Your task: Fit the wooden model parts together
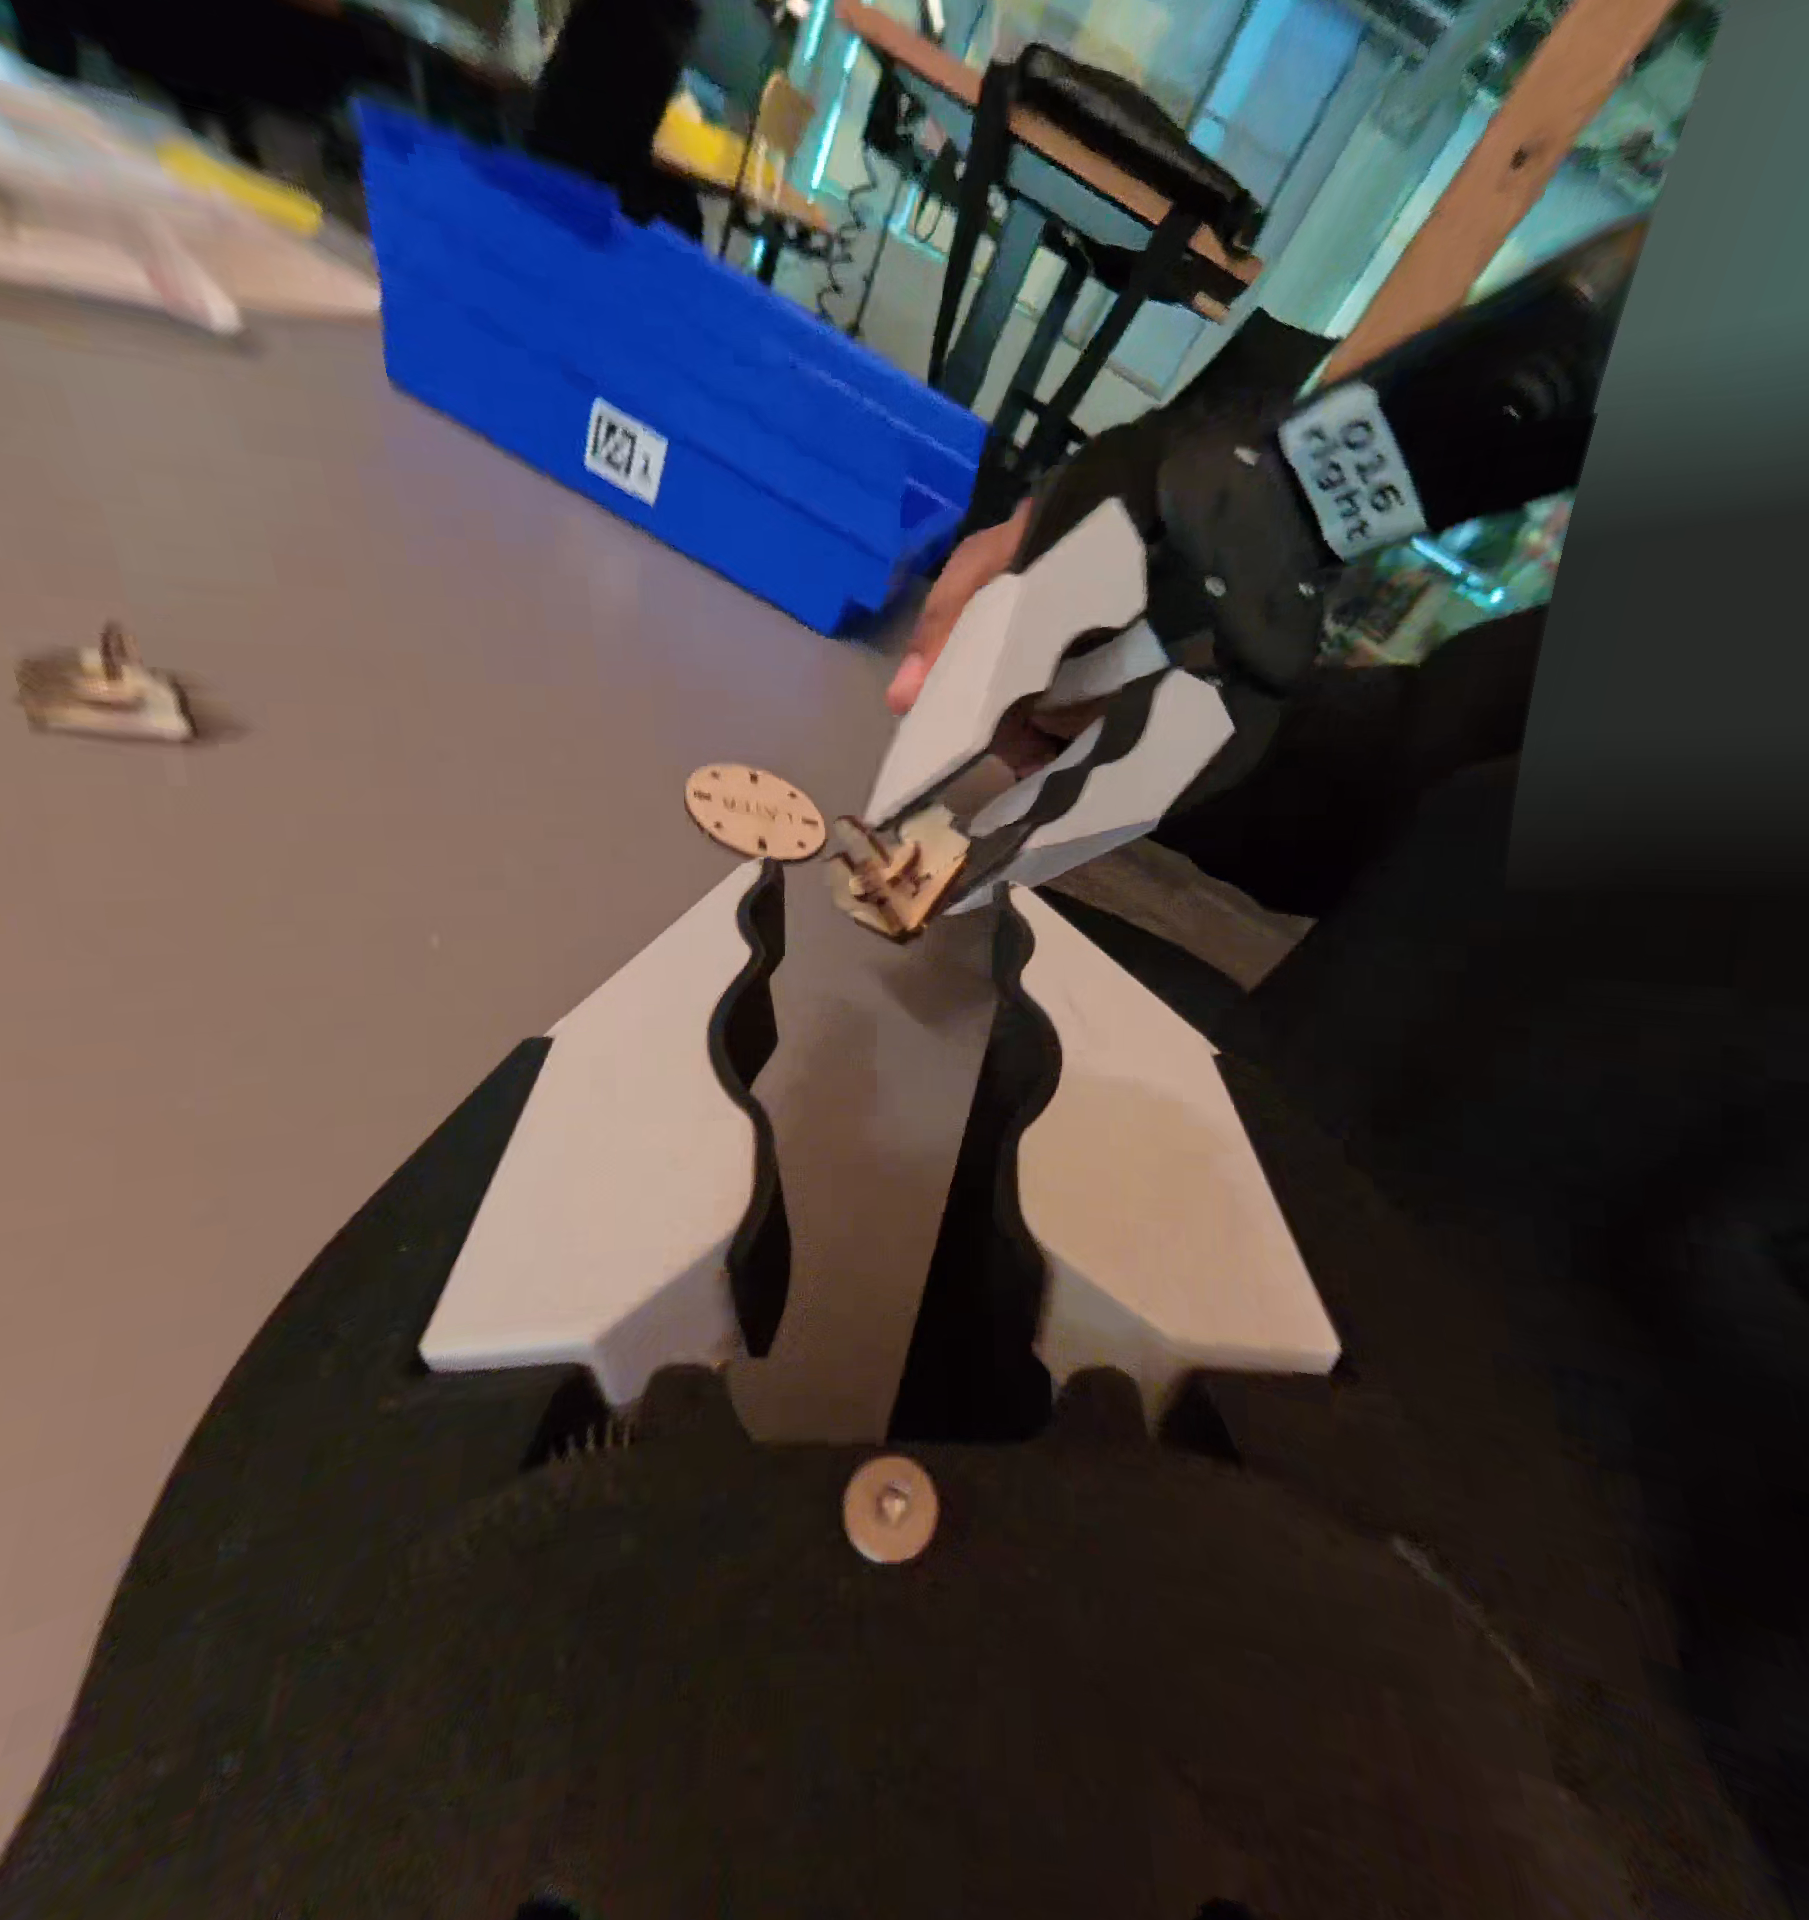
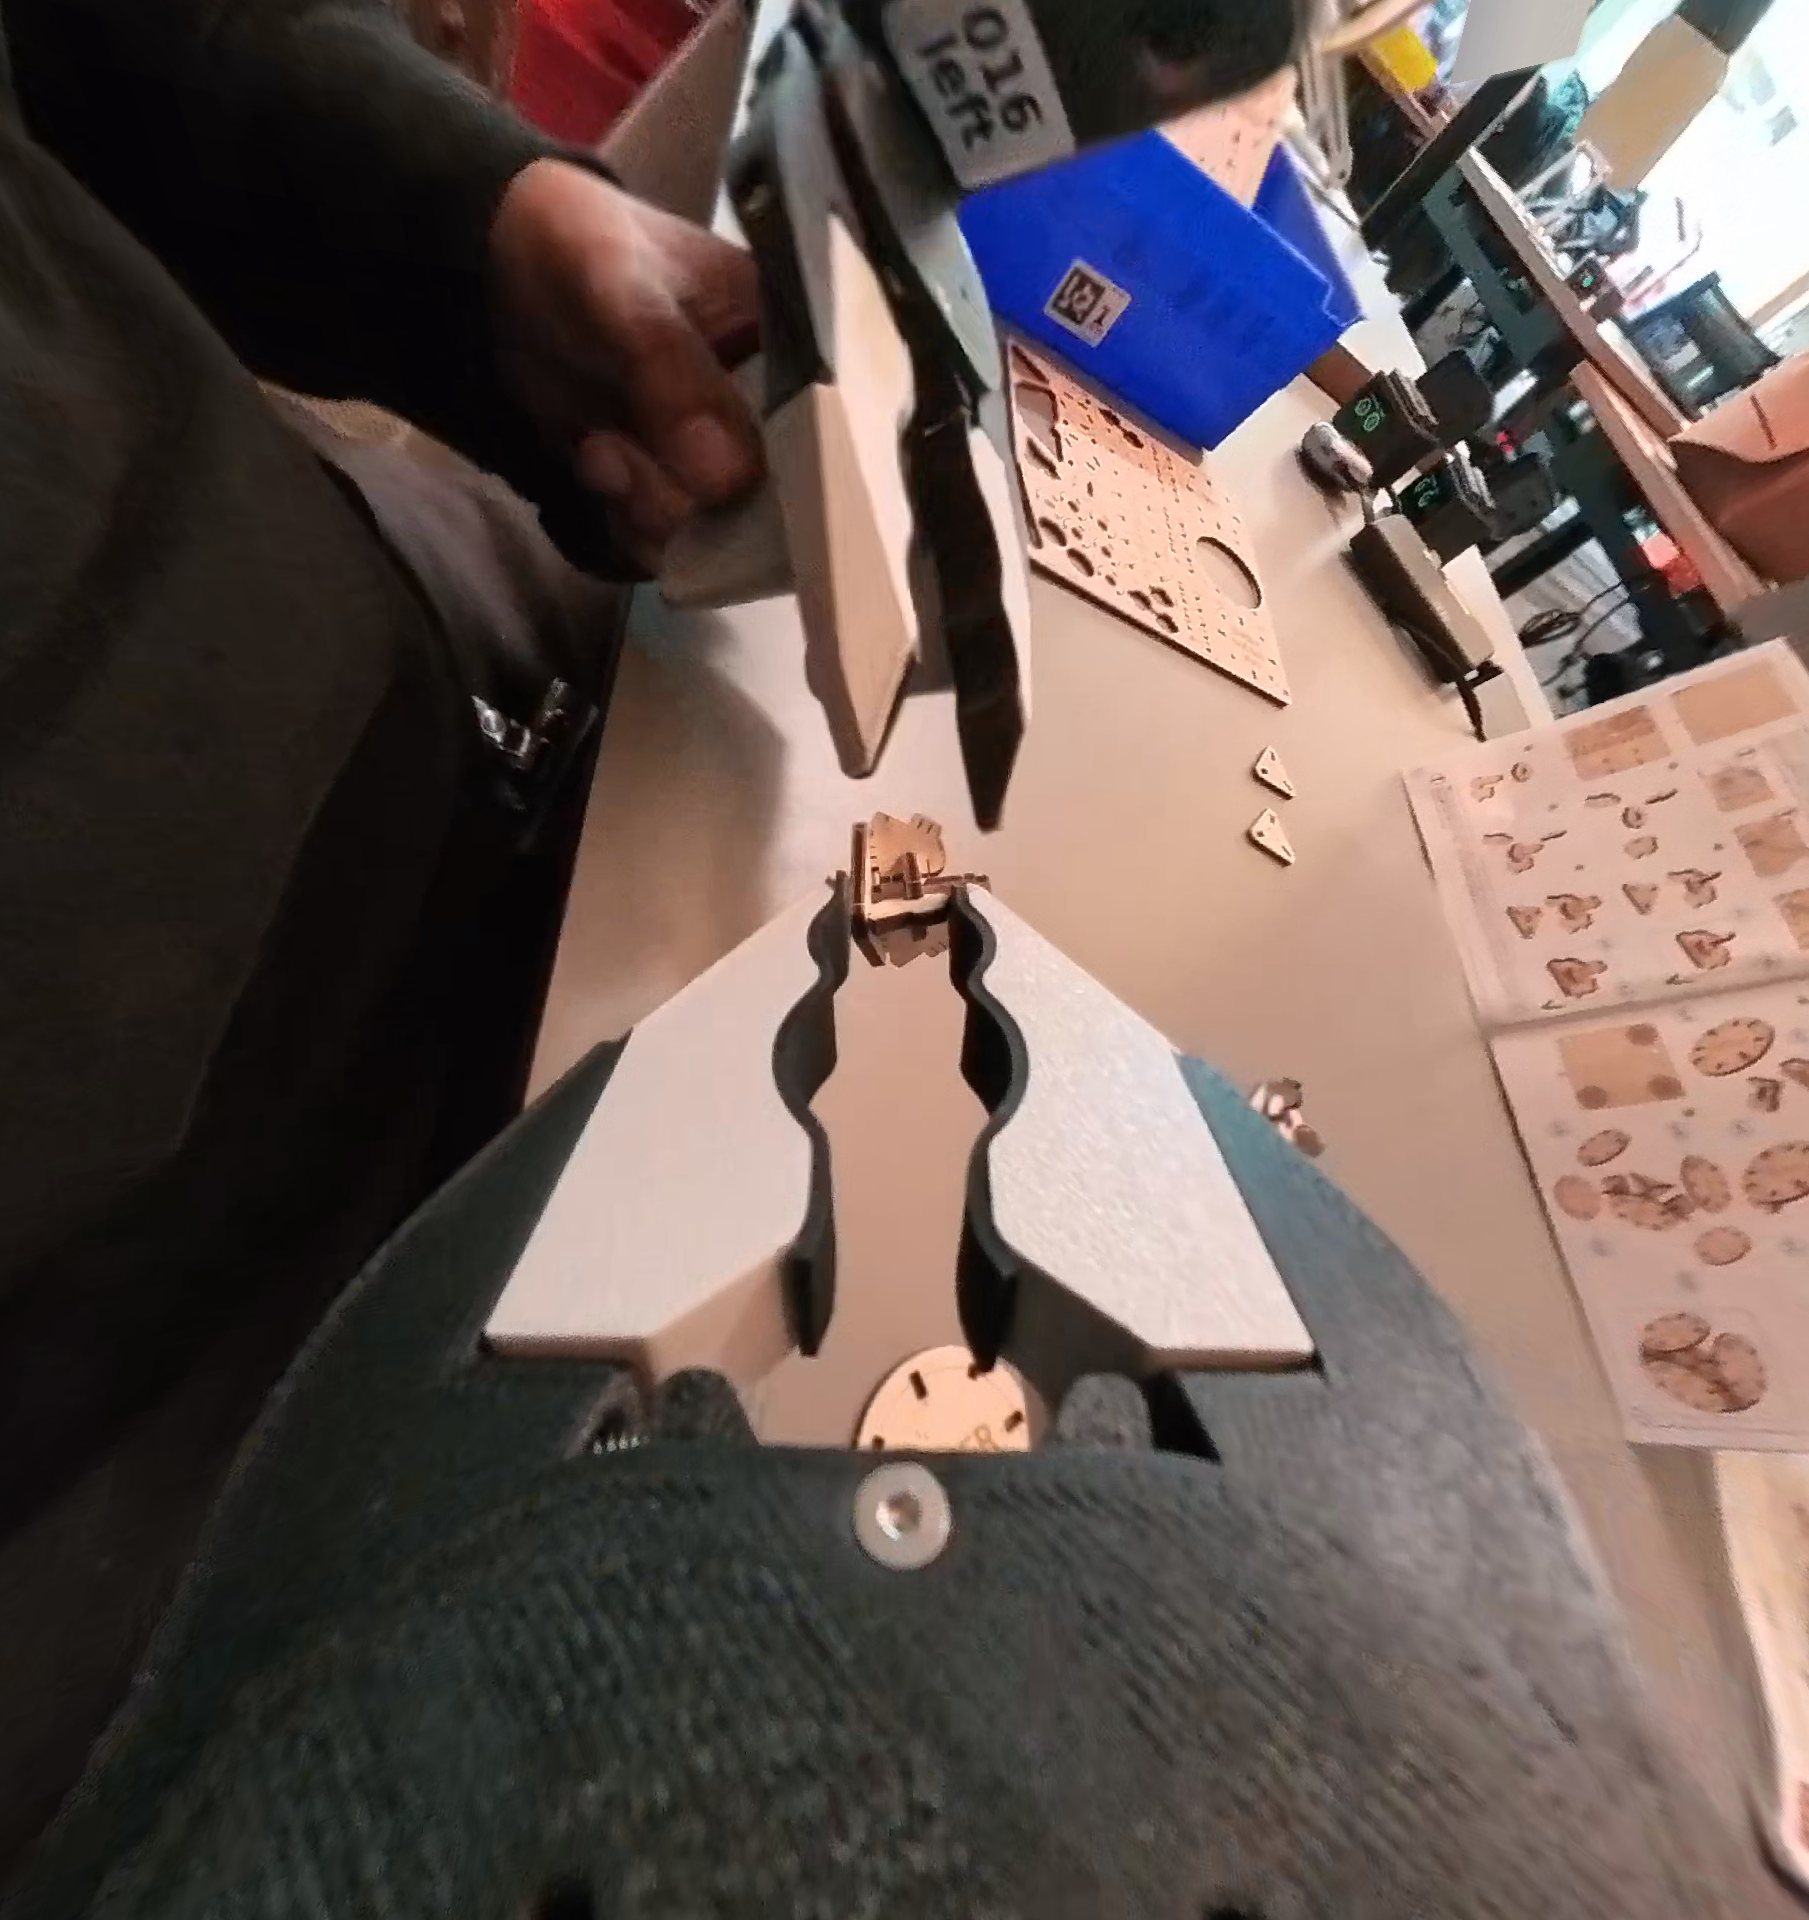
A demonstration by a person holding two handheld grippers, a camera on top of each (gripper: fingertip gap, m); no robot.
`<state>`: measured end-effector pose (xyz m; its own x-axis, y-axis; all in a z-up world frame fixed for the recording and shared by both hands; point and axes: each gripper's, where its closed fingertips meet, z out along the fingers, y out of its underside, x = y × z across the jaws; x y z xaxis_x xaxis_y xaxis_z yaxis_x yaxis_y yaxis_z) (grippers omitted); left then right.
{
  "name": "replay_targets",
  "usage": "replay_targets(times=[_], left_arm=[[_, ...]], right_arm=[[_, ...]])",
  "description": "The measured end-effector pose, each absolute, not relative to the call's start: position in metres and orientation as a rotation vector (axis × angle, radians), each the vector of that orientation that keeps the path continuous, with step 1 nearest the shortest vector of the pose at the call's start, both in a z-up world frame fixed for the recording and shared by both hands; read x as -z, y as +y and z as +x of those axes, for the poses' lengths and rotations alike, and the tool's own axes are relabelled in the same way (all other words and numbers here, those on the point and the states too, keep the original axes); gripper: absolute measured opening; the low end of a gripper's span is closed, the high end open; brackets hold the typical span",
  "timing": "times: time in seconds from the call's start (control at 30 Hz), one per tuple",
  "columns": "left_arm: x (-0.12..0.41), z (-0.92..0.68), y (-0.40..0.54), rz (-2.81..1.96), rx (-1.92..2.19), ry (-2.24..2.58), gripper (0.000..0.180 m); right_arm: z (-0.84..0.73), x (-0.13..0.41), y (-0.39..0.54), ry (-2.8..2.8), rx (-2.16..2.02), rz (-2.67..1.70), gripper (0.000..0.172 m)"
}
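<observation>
My right claw (image 2: 895, 920) is clamped on a small wooden assembly (image 2: 895, 894), both pads pressed on its sides, lifted off the table (image 2: 1139, 935). It's pale laser-cut ply with dark burnt edges: slotted plates at right angles, one with a notched, curved edge, a thin bar poking toward 3 o'clock. Its long axis runs along my fingers, the notched end pointing away at 12 o'clock.

My left claw (image 1: 884, 894) hangs open, bare, the assembly just beyond its tips at 12 o'clock. At 11 o'clock a round wooden disc (image 1: 755, 812) lies flat.

Only the left view shows another wooden bit (image 1: 105, 691) at 9 o'clock. Only the right view shows two triangular pieces (image 2: 1273, 802) at 2 o'clock, an instruction sheet (image 2: 1658, 1039) at 3 o'clock and a punched ply sheet (image 2: 1149, 540) beyond. Farthest back, in both, a blue bin (image 1: 651, 416).
</observation>
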<state>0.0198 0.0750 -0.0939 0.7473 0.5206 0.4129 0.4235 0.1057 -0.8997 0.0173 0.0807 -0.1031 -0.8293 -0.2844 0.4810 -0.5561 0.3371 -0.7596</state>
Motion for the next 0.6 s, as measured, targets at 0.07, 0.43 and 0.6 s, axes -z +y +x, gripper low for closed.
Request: replay_targets(times=[0.07,0.43,0.6], left_arm=[[0.089,0.024,0.079,-1.554,-0.193,-0.723,0.039],[0.084,0.032,0.089,-1.613,-0.412,-0.585,0.018],[0.08,0.035,0.092,-1.6,-0.409,-0.562,0.017]], right_arm=[[0.019,0.101,0.081,-2.38,-1.531,0.723,0.017],[0.034,0.079,0.082,-2.541,-1.842,0.569,0.017],[0.038,0.077,0.084,-2.584,-1.923,0.51,0.016]])
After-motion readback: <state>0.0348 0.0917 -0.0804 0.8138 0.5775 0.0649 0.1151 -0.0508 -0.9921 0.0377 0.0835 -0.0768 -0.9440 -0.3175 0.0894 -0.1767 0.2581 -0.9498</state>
